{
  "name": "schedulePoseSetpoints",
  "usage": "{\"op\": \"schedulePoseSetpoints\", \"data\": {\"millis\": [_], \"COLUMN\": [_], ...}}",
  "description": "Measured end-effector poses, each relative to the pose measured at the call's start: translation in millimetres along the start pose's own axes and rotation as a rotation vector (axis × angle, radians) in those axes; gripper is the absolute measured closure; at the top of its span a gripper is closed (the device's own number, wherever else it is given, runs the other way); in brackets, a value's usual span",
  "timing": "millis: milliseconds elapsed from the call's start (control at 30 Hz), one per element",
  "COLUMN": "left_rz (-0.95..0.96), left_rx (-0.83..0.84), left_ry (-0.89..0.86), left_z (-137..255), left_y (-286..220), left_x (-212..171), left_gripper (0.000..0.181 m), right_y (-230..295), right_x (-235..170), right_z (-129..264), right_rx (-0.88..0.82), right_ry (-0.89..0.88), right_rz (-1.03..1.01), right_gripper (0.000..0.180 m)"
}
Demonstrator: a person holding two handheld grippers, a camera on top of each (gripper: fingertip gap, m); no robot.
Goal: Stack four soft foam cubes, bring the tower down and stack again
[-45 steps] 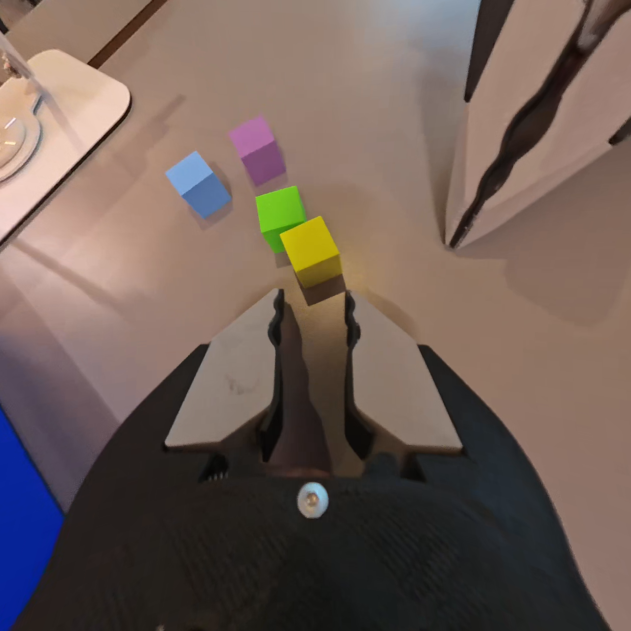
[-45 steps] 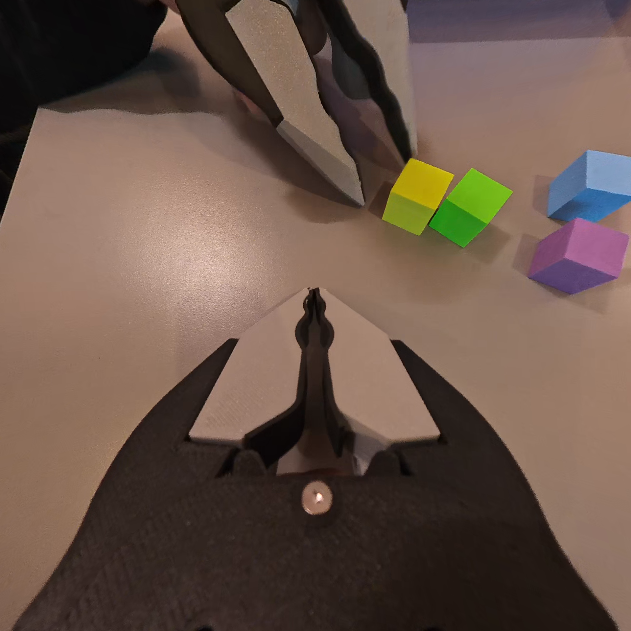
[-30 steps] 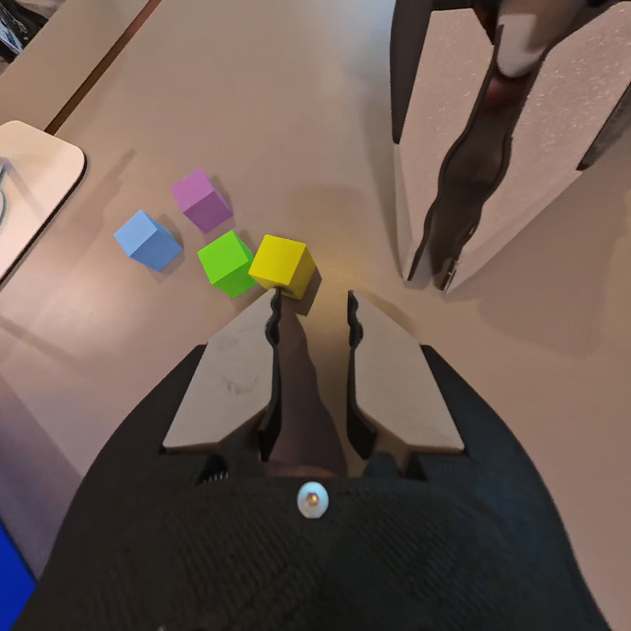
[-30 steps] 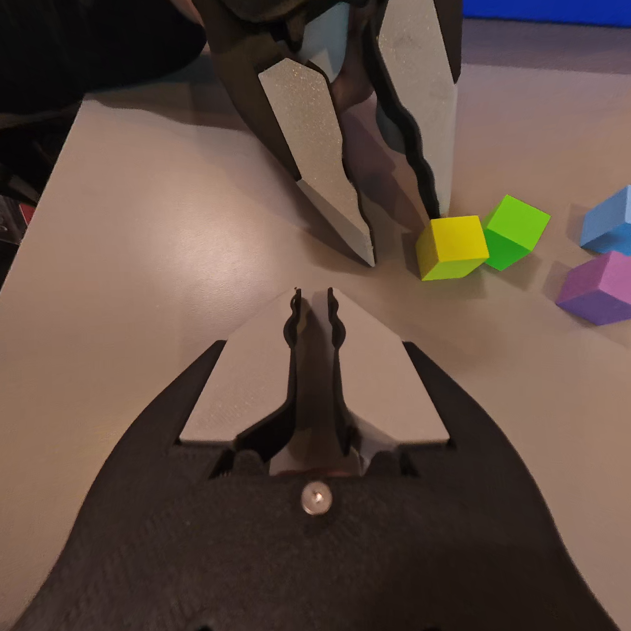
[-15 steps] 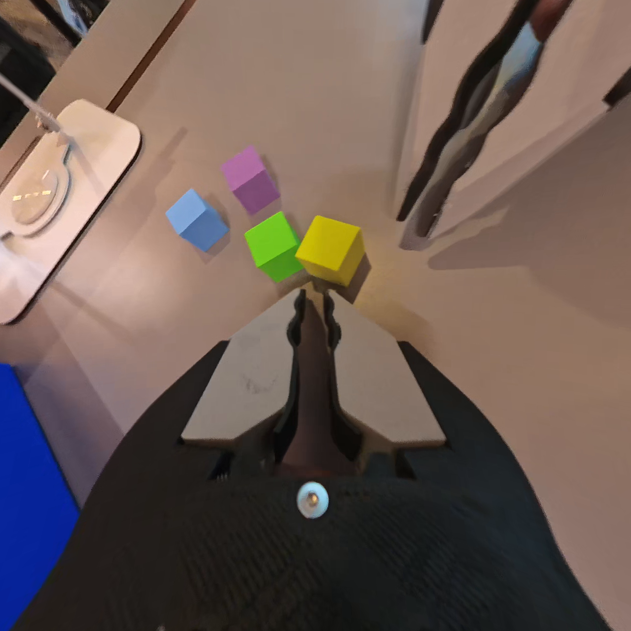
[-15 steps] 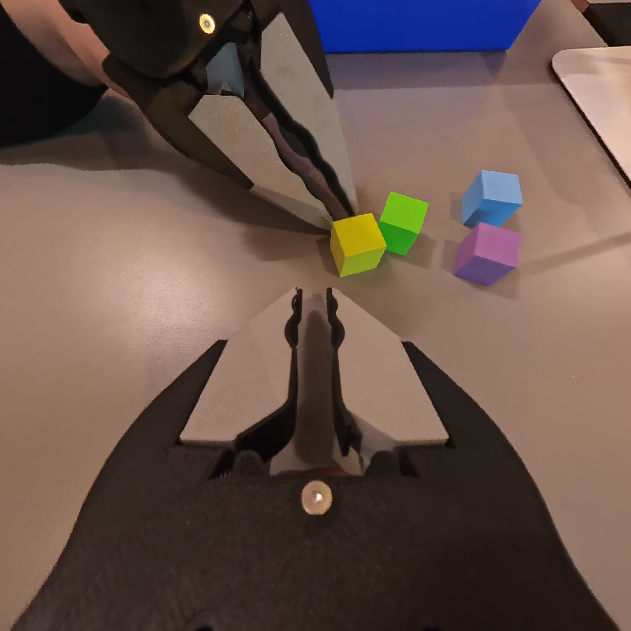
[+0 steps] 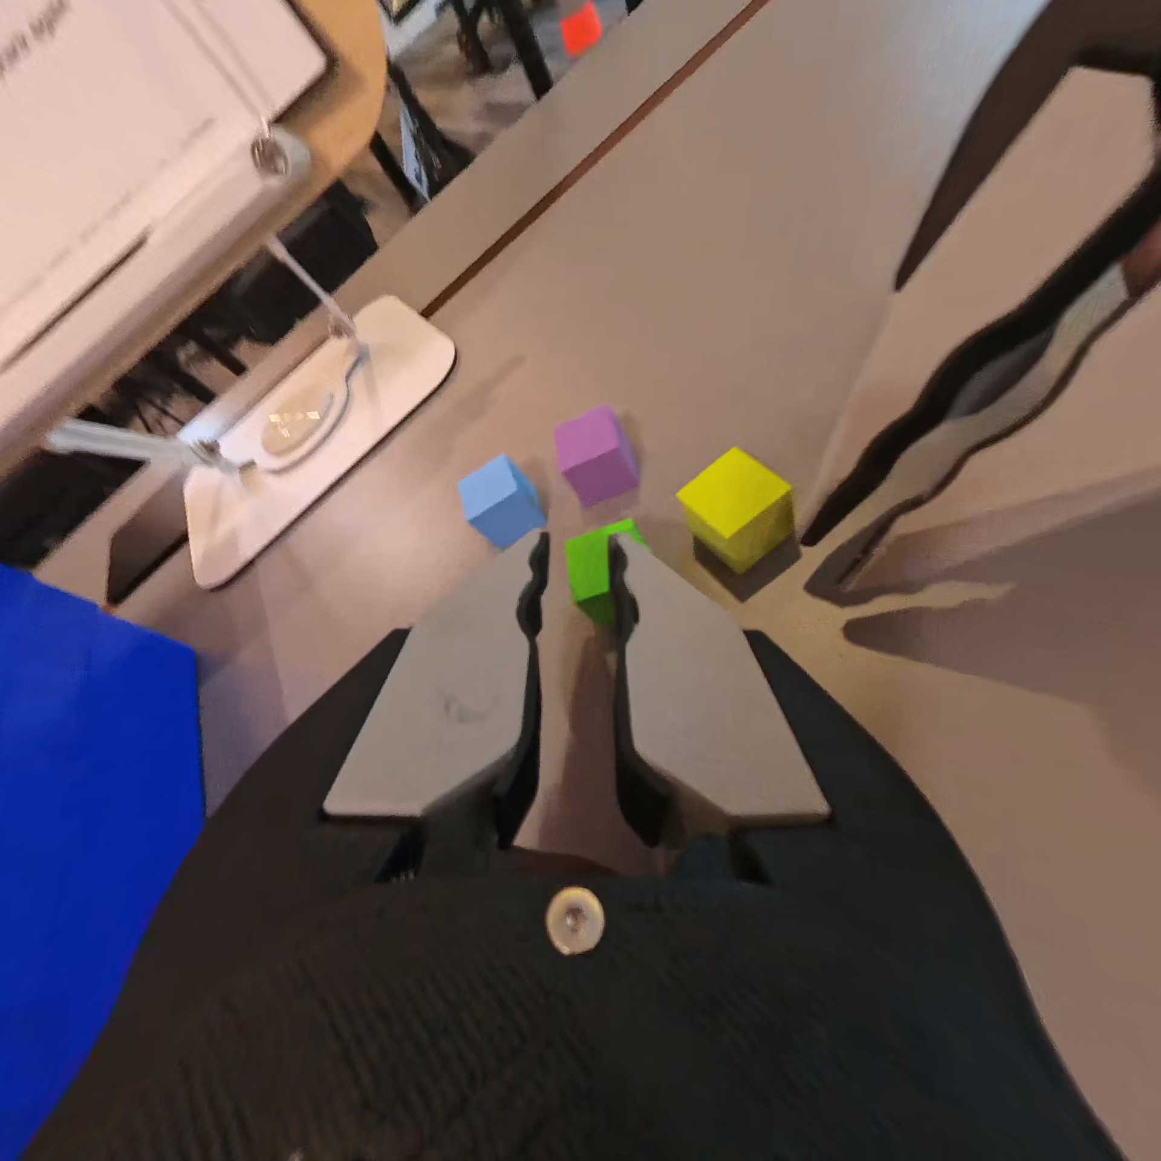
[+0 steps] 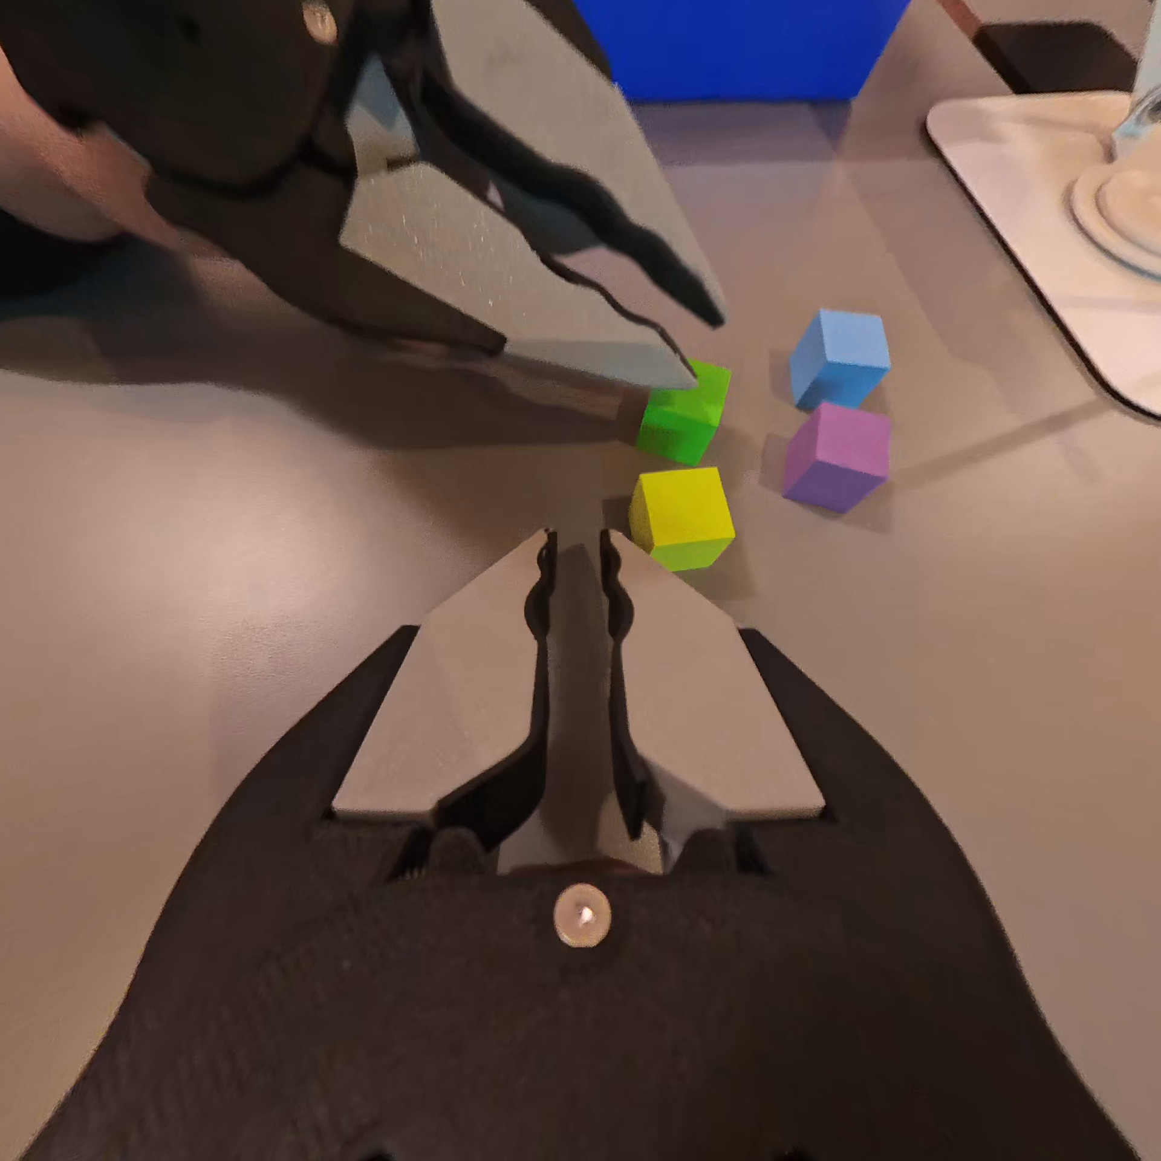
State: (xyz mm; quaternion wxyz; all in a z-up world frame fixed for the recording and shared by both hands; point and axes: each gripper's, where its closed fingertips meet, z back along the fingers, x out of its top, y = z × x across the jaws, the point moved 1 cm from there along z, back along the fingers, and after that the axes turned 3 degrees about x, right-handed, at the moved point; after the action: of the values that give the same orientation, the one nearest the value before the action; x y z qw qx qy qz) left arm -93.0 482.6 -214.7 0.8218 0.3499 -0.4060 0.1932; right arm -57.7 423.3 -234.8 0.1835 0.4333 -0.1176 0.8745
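Green foam sits right at the tips of the left gripper (image 7: 578, 546): the green cube (image 7: 590, 575) shows in the gap between its two fingers, and in the right wrist view the near finger lies over the cube's top edge. The jaws stand a little apart and look not yet pressed on the foam, so I judge this an approach to a grasp, with the cube lined up to go between the fingers. Whether either finger already touches it I cannot tell, as the picture is blurred with motion.

The right gripper (image 8: 575, 534) also stands with a narrow gap and holds nothing. The yellow cube (image 8: 681, 518) lies just ahead of its tips and to their right, near the right finger. My guess is that it waits there to steady or take that cube next.

All four cubes rest singly on the grey-brown table (image 8: 251, 565), none stacked. Beyond the left gripper's tips, the blue cube (image 7: 499, 499) is just to the left, the purple cube (image 7: 597, 455) straight ahead past the green one, and the yellow one off to the right, near the other gripper.

The cubes are matte, with crisp edges and plain faces, each of one bright colour. None looks dented or squashed
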Motion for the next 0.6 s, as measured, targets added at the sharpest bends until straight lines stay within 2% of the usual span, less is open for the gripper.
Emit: {"op": "schedulePoseSetpoints", "data": {"millis": [100, 200, 300, 400, 600], "left_rz": [0.074, 0.134, 0.161, 0.135, 0.054], "left_rx": [-0.035, -0.077, -0.104, -0.112, -0.151], "left_ry": [0.037, 0.045, 0.047, 0.037, 0.069], "left_z": [-0.4, 0.2, 0.3, 1.6, 0.4], "left_y": [3.2, 3.5, 3.3, -0.1, -14.6], "left_x": [-6.2, -7.9, -8.5, -6.9, -9.8], "left_gripper": [0.150, 0.150, 0.150, 0.149, 0.132], "right_y": [4.5, 5.3, -11.7, -45.6, -49.0], "right_x": [-6.2, -0.6, 0.1, -8.1, -9.1], "right_z": [-9.7, -17.5, -22.2, -16.1, -12.0], "right_rx": [-0.003, -0.047, -0.177, -0.404, -0.444], "right_ry": [0.075, 0.081, 0.112, 0.180, 0.182], "right_rz": [0.043, 0.089, 0.089, 0.076, 0.129], "right_gripper": [0.166, 0.174, 0.180, 0.180, 0.179]}}
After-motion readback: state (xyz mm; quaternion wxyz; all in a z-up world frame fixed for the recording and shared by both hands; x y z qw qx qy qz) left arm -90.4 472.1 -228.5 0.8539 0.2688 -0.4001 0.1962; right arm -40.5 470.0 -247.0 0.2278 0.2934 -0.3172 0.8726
